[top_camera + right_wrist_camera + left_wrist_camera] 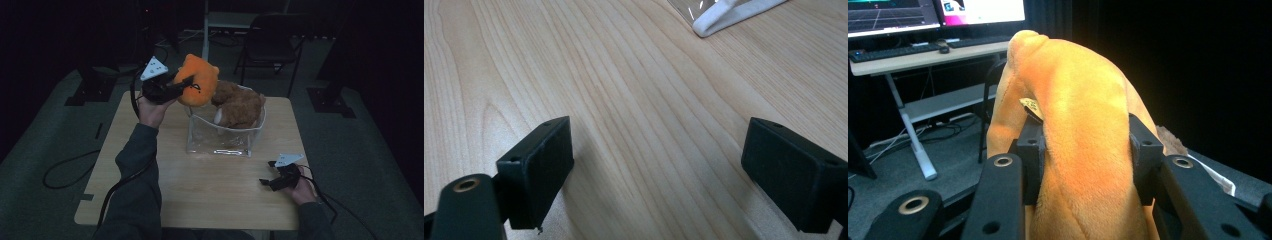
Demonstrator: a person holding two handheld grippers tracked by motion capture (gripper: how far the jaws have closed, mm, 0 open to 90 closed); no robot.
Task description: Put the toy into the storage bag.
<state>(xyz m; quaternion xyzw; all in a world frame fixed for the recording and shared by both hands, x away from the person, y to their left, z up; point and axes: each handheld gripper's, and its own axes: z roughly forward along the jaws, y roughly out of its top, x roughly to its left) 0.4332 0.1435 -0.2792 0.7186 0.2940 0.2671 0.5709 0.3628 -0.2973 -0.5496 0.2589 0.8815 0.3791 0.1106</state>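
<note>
Your left hand-held gripper [184,86] is clenched on the orange plush toy [199,80], and you hold it raised above the worktop [210,185], just beside the near-left rim of the clear plastic bag [220,137]. In the left gripper view the two pads press into the orange plush toy [1083,150] from either side, squeezing its soft body into a waist between them, so the grip looks firm.

The relation that matters: the bag's open mouth lies to the right of and below the toy as the high view shows it, and a brown plush toy [239,105] already sits in that mouth, bulging over the rim. The orange toy touches or nearly touches the brown one; I cannot tell which. Its long axis runs roughly upright, tilted a little toward the bag, with the bulk of it standing above your jaws.

The toy itself is a bright orange, short-piled, rounded shape with dark stitched marks on the side facing the camera and a small sewn-in label [1032,106] near the left pad.

Your right hand-held gripper [272,181] rests low at the near-right of the worktop, released, its jaws standing wide over bare wood with nothing between them. It is well apart from the bag, whose white handle [729,12] shows ahead of it. The left hand is clearly the nearer one, and already carries the toy.
</note>
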